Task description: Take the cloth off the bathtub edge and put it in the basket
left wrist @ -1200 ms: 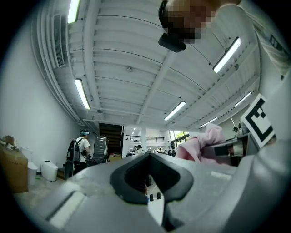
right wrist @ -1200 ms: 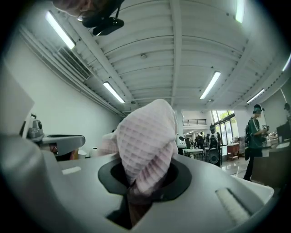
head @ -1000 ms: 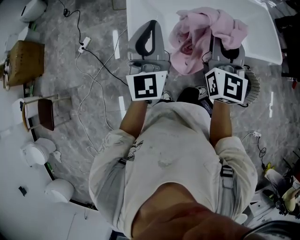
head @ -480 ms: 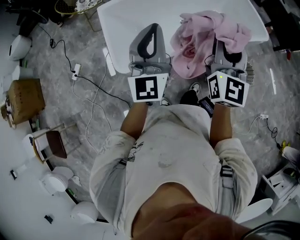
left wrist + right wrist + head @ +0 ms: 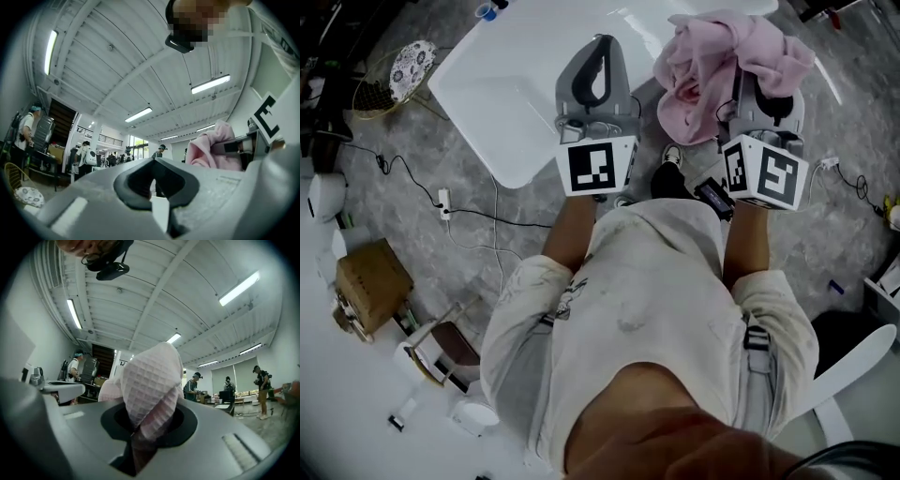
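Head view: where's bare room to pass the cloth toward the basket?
Bare: the white tub, between left gripper and basket. Crowded: floor below the tub, crossed by cables, with a cardboard box further down.

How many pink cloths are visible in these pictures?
1. The pink cloth is gripped in the jaws of the right gripper, bunched over its front. Another could be hidden beneath it.

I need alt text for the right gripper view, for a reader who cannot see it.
The right claw is shut on a pink waffle-weave cloth that bulges up between its jaws. Behind it are a white ceiling with strip lights and several people standing.
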A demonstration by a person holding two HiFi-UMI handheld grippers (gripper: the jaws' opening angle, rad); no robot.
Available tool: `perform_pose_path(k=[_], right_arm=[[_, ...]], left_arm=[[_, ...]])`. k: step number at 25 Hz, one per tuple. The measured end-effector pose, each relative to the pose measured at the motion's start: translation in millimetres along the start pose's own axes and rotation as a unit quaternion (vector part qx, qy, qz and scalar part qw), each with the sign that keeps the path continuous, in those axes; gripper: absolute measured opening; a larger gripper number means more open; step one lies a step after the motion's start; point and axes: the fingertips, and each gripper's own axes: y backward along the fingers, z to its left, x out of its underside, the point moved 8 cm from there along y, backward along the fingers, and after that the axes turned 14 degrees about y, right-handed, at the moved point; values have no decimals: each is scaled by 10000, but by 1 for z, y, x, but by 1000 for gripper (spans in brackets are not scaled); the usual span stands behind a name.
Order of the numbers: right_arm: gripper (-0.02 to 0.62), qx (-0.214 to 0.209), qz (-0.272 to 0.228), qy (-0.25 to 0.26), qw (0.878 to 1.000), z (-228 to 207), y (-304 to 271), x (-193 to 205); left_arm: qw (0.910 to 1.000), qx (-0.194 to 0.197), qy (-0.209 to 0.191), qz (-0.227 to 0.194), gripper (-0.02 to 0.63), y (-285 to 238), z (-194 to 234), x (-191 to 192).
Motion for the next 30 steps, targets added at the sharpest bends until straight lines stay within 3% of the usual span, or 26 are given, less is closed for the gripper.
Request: perform_pose_path(k=[10, 15, 30], right_arm=[[81, 871, 589, 81, 9944, -93, 0, 52], [81, 1074, 873, -24, 9904, -123, -6, 86], [81, 853, 2016, -521, 9744, -177, -11, 233]], left_arm=[[9953, 866, 213, 380, 2, -89, -69, 50], [9916, 1119, 291, 588, 2, -125, -91, 80], [9857, 1375, 291, 933, 2, -197, -168, 181]])
